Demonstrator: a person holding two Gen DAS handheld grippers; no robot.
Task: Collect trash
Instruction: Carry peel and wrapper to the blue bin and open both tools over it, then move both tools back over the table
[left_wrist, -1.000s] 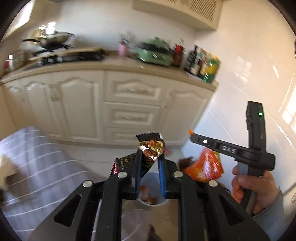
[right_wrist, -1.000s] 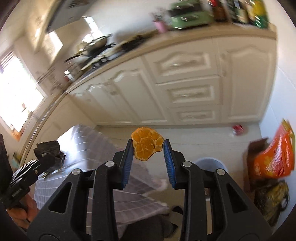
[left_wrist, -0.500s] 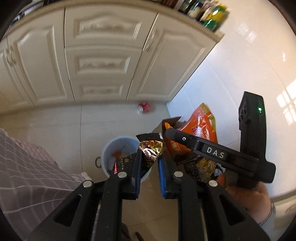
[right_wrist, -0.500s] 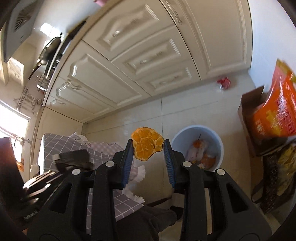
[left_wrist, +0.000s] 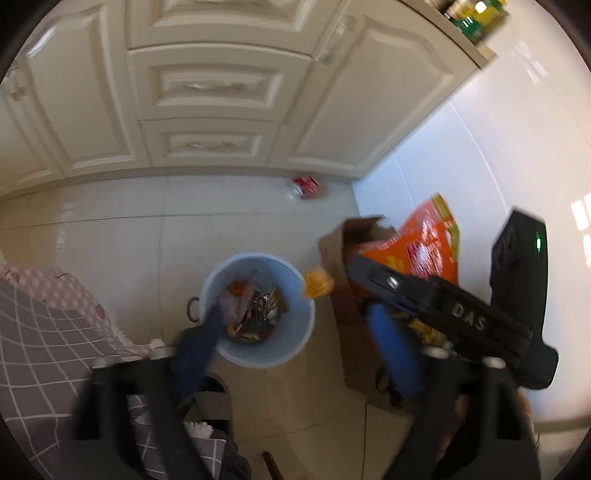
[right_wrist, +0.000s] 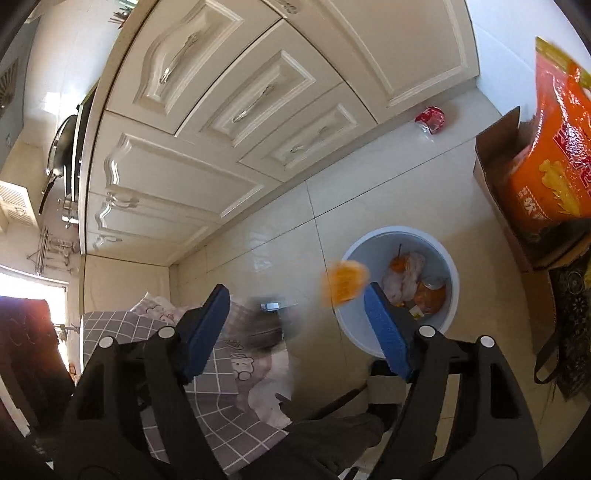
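A light blue bin (left_wrist: 295, 295) stands on the tiled floor with several scraps in it, among them a dark shiny wrapper (left_wrist: 258, 317). My left gripper (left_wrist: 291, 314) hangs over the bin, its jaws opening wide with nothing between them. An orange peel (left_wrist: 317, 282) is blurred in mid-air at the bin's right rim. In the right wrist view the same orange peel (right_wrist: 343, 282) floats free just off the right fingertip, beside the bin (right_wrist: 369, 254). My right gripper (right_wrist: 295, 291) is opening too, its pads clear of the peel.
A crushed red can (right_wrist: 430, 118) lies by the cream cabinets (left_wrist: 207, 85). A cardboard box (left_wrist: 343, 295) holding an orange bag (right_wrist: 546, 147) stands against the white wall, right of the bin. A checked cloth (left_wrist: 44, 354) lies on the left.
Both grippers came down over the bin and tipped downward. Both sets of jaws opened: the wrapper left the left jaws, and the peel left the right jaws and is falling.
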